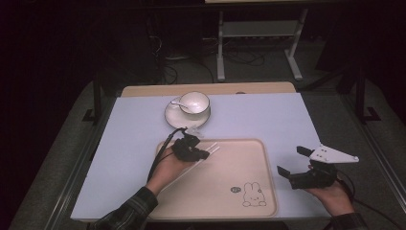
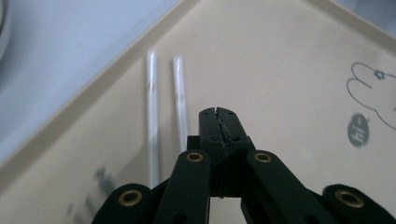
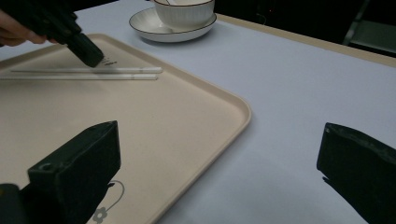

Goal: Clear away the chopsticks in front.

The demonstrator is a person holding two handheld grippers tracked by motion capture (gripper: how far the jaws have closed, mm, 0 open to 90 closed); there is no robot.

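Left gripper shut and empty just right of the chopsticks (thin, stiff, likely slippery), best pinched together near mid-length; right gripper wide open, holding nothing.

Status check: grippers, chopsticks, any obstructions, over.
Left gripper shut, empty, over beige tray. Right gripper open, beside tray. Two white chopsticks flat on tray. Nothing blocking.
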